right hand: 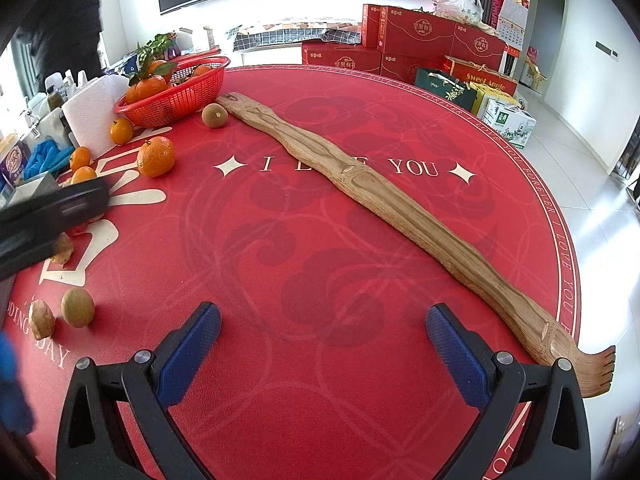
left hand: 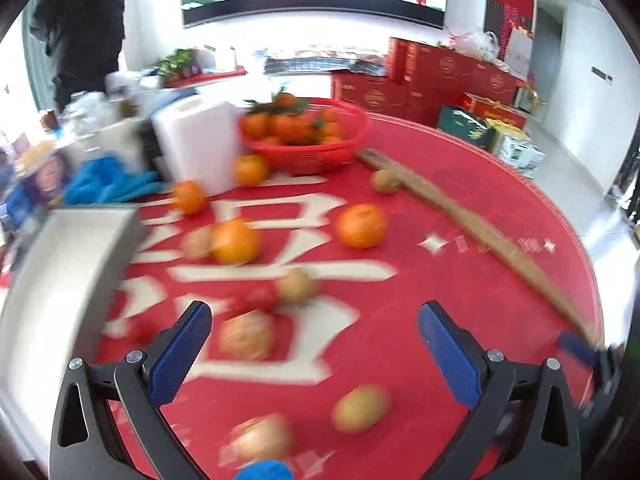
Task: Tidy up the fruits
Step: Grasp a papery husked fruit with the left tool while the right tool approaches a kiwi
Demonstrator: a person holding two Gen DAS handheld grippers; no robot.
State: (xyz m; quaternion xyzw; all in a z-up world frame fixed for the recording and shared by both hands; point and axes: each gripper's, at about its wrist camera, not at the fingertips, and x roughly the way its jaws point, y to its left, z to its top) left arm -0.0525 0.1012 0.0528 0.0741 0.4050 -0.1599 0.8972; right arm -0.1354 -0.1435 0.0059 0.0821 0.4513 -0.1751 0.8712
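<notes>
We find both tools empty. The left hand-held gripper (left hand: pixel 314 344) hangs over the scattered fruit with its blue-padded fingers wide apart, nothing between them; we judge it is spread to take a piece below. That view is blurred, so fine detail is uncertain. The right hand-held gripper (right hand: pixel 322 344) is likewise spread wide over bare red cloth, clear of every fruit, apparently held aside.

The round table with the red printed cloth (right hand: pixel 360 280) carries loose fruit on its left half. The red plastic mesh basket (right hand: pixel 176 94) at the far edge already holds leafy oranges, and we take it as the collecting point. A large round orange with a stem nub (right hand: pixel 156 156) lies near it, smaller oranges beside it. A dull brown-green round fruit (right hand: pixel 78 307) sits near the left gripper, a knobbly tan piece (right hand: pixel 42 319) just beside it; we cannot identify that piece.

A long carved wooden back-scratcher (right hand: pixel 400 208) lies diagonally across the cloth, apart from the fruit. A grey open box (left hand: pixel 60 280) stands at the left.
</notes>
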